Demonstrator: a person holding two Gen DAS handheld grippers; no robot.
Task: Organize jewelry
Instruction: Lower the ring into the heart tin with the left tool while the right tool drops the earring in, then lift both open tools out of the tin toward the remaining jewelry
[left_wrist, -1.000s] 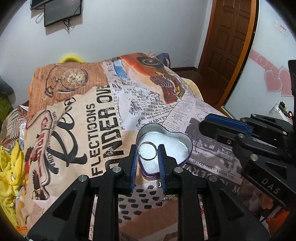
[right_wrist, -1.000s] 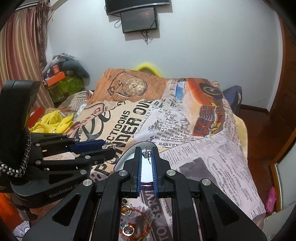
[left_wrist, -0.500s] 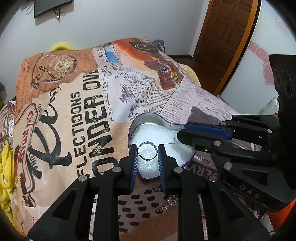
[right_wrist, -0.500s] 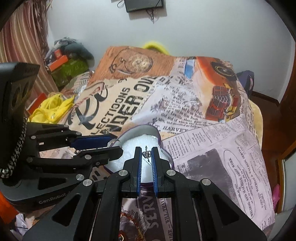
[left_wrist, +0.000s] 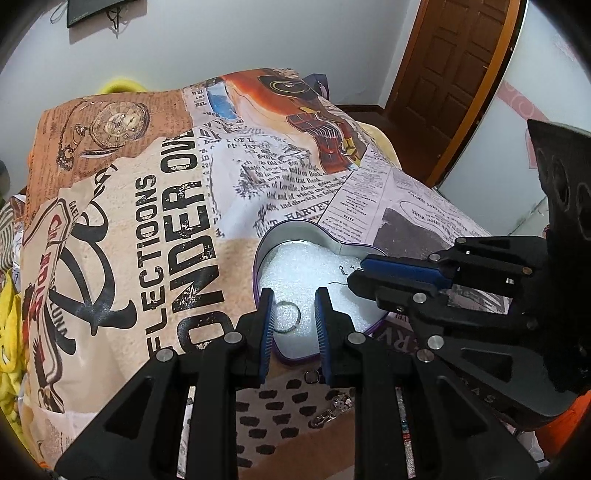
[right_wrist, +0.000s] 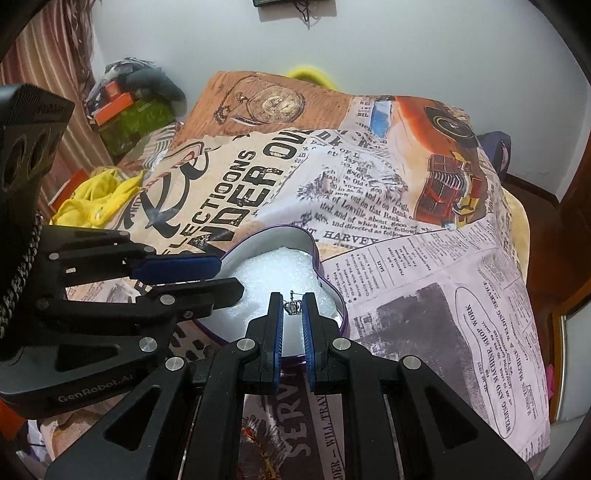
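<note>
A heart-shaped tin (left_wrist: 301, 226) with a purple rim and white foam lining sits on the printed bedspread; it also shows in the right wrist view (right_wrist: 280, 236). My left gripper (left_wrist: 293, 317) is open over the tin's near edge. A thin silver ring (left_wrist: 288, 316) lies on the foam between its fingers, leaning toward the left one. My right gripper (right_wrist: 293, 308) is shut on a small silver crown earring (right_wrist: 293, 306) and holds it over the tin's right lobe. In the left wrist view the right gripper (left_wrist: 354, 278) comes in from the right.
Small silver pieces (left_wrist: 328, 408) and a little ring (left_wrist: 310, 377) lie on the bedspread just in front of the tin. A red and gold bangle (right_wrist: 262, 448) lies under my right gripper. Yellow cloth (right_wrist: 94, 194) is piled at the bed's left. A wooden door (left_wrist: 454, 74) stands at the right.
My left gripper has opened and let go of the silver ring, which now rests on the foam. Both grippers have moved closer over the tin. The right one still holds the earring.
</note>
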